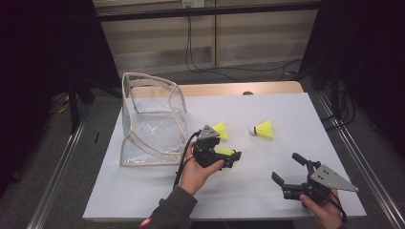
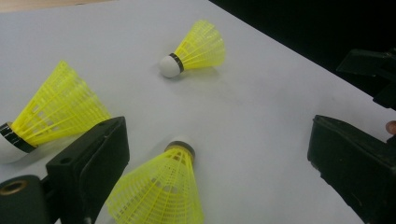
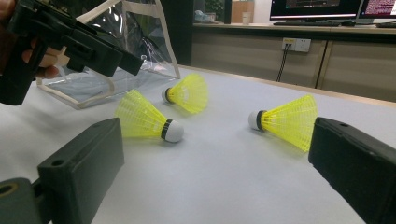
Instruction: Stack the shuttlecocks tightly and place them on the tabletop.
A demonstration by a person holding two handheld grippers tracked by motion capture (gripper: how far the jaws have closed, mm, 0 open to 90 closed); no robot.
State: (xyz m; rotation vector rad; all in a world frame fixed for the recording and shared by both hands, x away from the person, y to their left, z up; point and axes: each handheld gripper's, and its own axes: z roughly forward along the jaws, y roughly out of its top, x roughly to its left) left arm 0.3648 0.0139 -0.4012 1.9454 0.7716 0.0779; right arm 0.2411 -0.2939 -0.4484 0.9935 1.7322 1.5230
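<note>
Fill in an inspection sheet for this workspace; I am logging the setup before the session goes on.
Surface: white table top, flat, no stains seen.
Job's things: three yellow plastic shuttlecocks with white cork heads, all lying on their sides: nearest shuttlecock under the left gripper, second shuttlecock beside the bag, third shuttlecock apart to the right. Clear plastic bag with cream trim stands open at the left.
Clutter: nothing seen.
Grippers: left gripper open, jaws astride the nearest shuttlecock, not touching it; right gripper open, holding nothing.
Cables: black cable trails from the left gripper.
Surroundings: monitors, wall socket, wooden cabinets.
</note>
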